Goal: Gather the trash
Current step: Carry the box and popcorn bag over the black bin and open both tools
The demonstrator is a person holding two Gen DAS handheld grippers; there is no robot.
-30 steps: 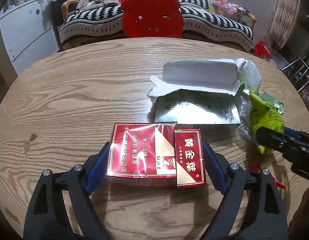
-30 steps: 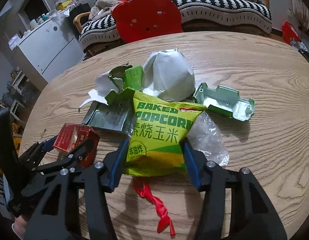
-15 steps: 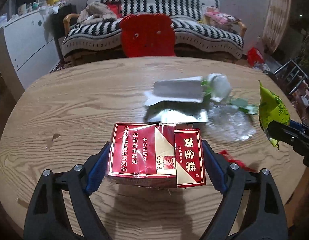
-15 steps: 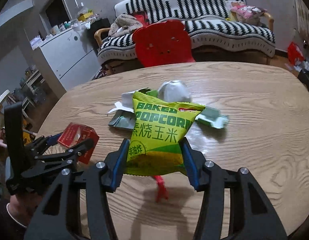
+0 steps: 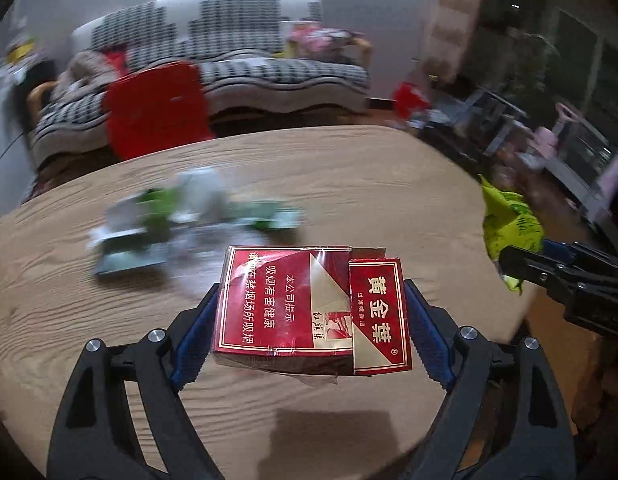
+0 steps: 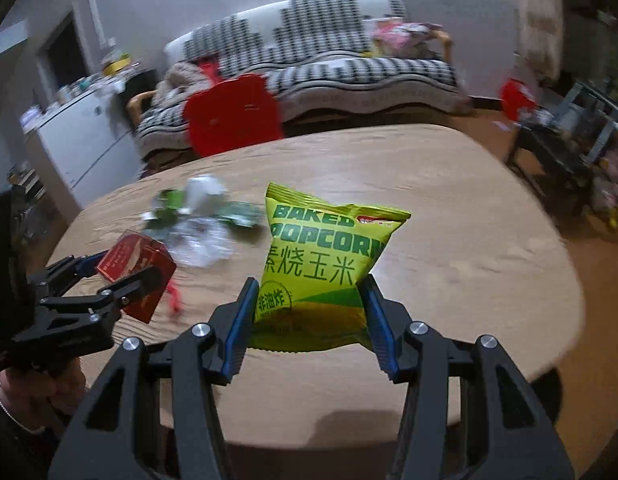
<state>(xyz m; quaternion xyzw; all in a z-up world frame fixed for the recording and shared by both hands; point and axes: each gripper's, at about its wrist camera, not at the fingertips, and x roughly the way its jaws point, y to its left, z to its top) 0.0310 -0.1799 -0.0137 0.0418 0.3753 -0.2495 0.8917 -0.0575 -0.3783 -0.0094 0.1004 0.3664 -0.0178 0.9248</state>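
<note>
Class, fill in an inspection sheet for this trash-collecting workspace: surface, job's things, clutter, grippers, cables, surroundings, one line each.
Surface: wooden table, rounded edge, wood grain visible.
Job's things: red cigarette pack and yellow-green popcorn bag, both lifted clear of the table.
Clutter: blurred pile of green and white wrappers and a red scrap left on the table.
Grippers: left hand-held gripper clamps the pack; right hand-held gripper clamps the bag.
Cables: nothing seen.
Surroundings: red chair, black-and-white striped sofa, white cabinet.
</note>
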